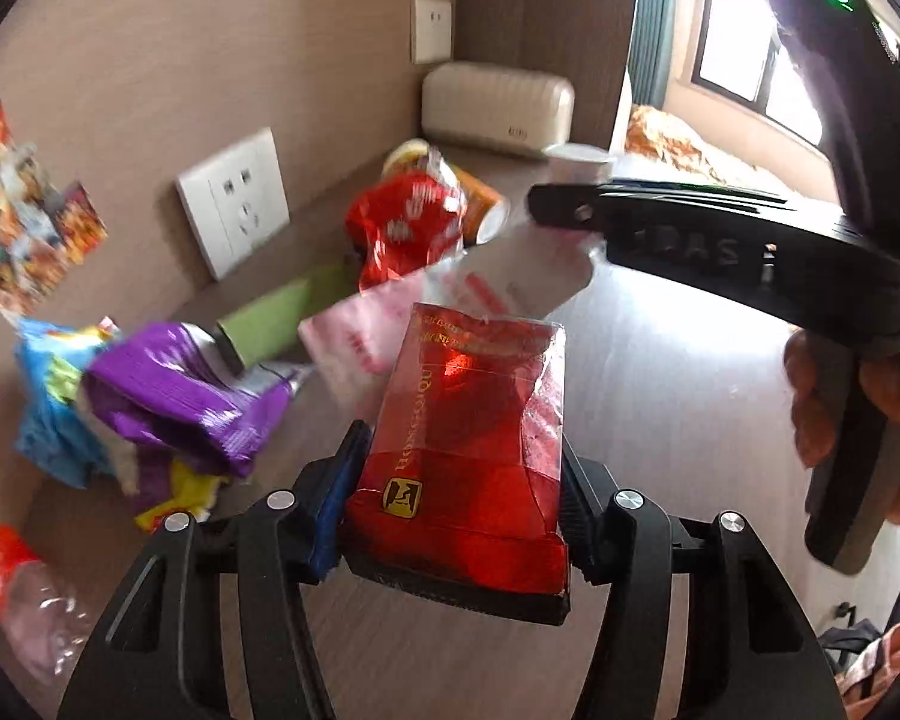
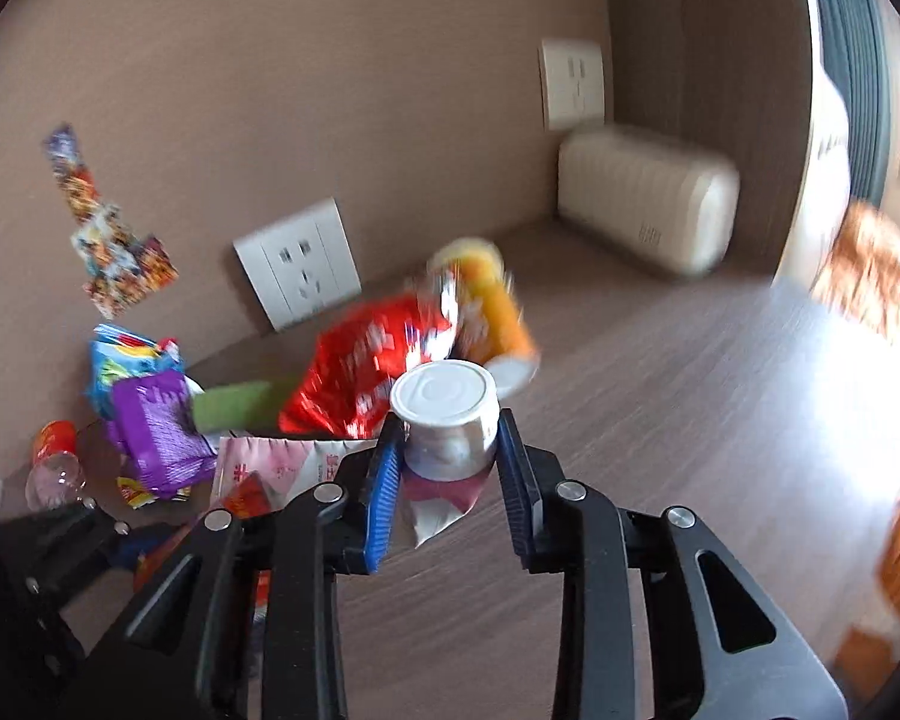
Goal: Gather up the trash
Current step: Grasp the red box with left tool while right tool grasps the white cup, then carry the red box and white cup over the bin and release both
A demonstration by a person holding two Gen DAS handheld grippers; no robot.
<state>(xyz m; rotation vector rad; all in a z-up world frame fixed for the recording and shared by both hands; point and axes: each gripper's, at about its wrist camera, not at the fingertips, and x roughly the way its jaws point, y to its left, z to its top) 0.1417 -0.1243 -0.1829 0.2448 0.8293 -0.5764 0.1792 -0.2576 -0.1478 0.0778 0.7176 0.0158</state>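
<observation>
My left gripper (image 1: 459,468) is shut on a red cigarette pack (image 1: 468,450) and holds it above the wooden desk (image 1: 660,396). My right gripper (image 2: 450,438) is shut on a white cup with a torn label (image 2: 447,426) and holds it above the desk (image 2: 660,420). In the left wrist view the right gripper's finger (image 1: 690,234) reaches in from the right with that cup (image 1: 528,264). Trash lies along the wall: a red foil bag (image 2: 360,372), an orange tube (image 2: 498,312), a purple wrapper (image 1: 180,396), a blue bag (image 1: 48,408), a green tube (image 1: 270,324), a pink-white bag (image 1: 354,336) and a plastic bottle (image 1: 24,600).
A cream ribbed box (image 1: 498,108) stands in the far corner. Wall sockets (image 1: 234,198) and colourful stickers (image 1: 18,204) are on the brown wall. A window and bedding (image 1: 678,138) lie to the right. A hand (image 1: 834,396) holds the right gripper's handle.
</observation>
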